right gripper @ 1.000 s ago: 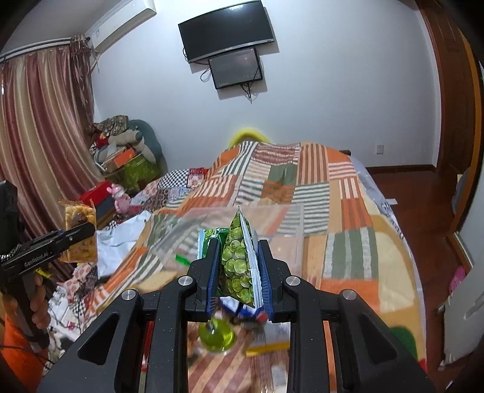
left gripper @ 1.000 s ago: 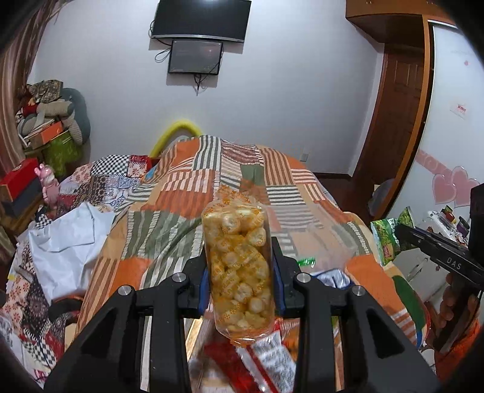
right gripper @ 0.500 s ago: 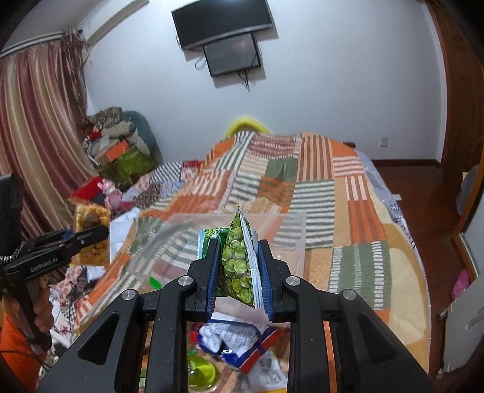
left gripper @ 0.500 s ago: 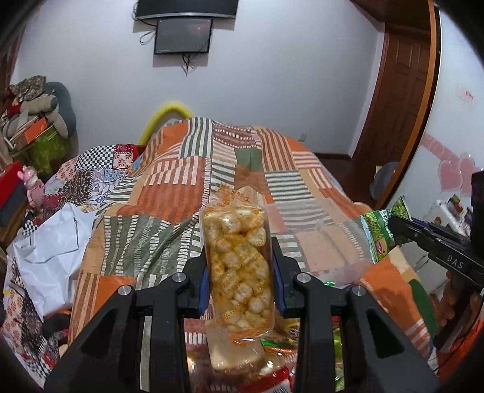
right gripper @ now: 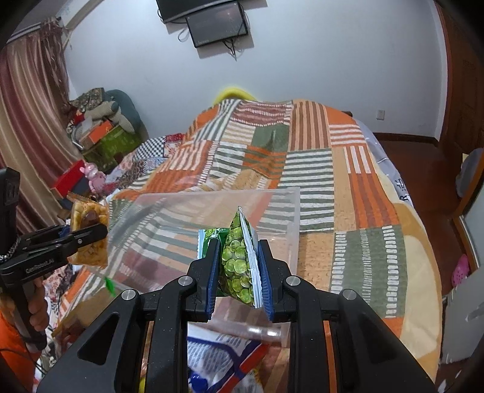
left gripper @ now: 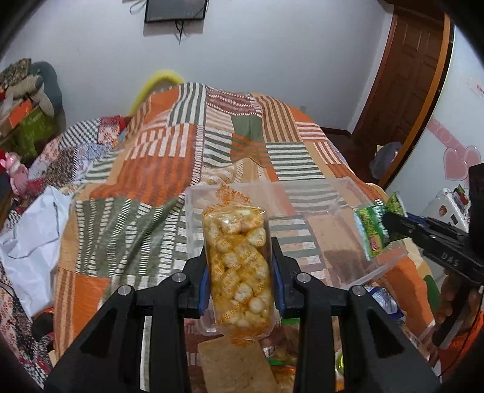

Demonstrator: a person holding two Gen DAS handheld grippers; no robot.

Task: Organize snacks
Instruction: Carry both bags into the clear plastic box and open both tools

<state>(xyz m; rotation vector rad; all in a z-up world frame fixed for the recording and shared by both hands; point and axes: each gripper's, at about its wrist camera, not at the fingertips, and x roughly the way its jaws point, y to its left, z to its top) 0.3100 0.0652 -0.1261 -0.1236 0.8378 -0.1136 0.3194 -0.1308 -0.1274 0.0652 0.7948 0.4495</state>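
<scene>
Left wrist view: a popcorn bag [left gripper: 237,272] is clamped upright in the left gripper [left gripper: 239,272], a pea packet [right gripper: 240,263] in the right gripper [right gripper: 240,266], both over a clear bin [right gripper: 284,211] on the bed [right gripper: 348,181]. Release is probably best delayed until each is lowered inside its walls.

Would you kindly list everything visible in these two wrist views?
popcorn bag: one, yellow, in left gripper.
green pea packet: one, green, in right gripper.
clear plastic bin: one, transparent, on bed ahead.
patchwork quilt: one, orange, green, white, covering bed.
loose snack packets: several, mixed colours, below the grippers.
screens: two, black, on wall.
pink toy: one, beside bed.
left gripper: black, jaws shut.
right gripper: black, jaws shut.
</scene>
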